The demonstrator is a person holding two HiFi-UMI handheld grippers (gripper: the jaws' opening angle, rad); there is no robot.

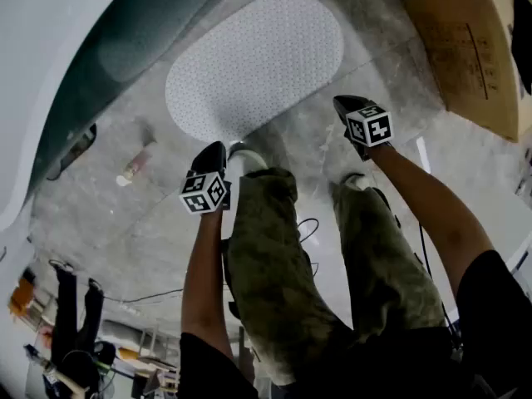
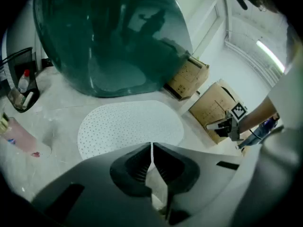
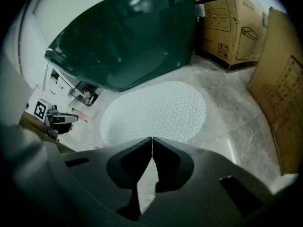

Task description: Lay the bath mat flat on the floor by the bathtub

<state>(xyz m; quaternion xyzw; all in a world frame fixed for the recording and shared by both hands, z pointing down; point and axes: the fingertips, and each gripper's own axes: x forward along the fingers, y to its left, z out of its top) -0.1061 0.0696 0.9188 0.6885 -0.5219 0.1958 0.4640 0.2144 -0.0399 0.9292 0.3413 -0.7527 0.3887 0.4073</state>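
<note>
The white perforated bath mat [image 1: 253, 65] lies flat on the floor just beside the dark green bathtub [image 1: 141, 36]. The left gripper [image 2: 151, 148] and right gripper [image 3: 151, 143] hang close by it, each with jaws pressed together on nothing. The person's shoe [image 1: 247, 158], near the mat's edge, could ruck it if dragged across, and print on the cardboard box [image 3: 227, 25] is too small to read.

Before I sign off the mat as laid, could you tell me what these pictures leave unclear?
bath mat: near edge covered by the left gripper in the head view, and by the gripper bodies in both gripper views.
bathtub: cut off by the top and left edges of the head view.
bottle on the floor: label too small in the head view.
cardboard box: print too small in the right gripper view.
</note>
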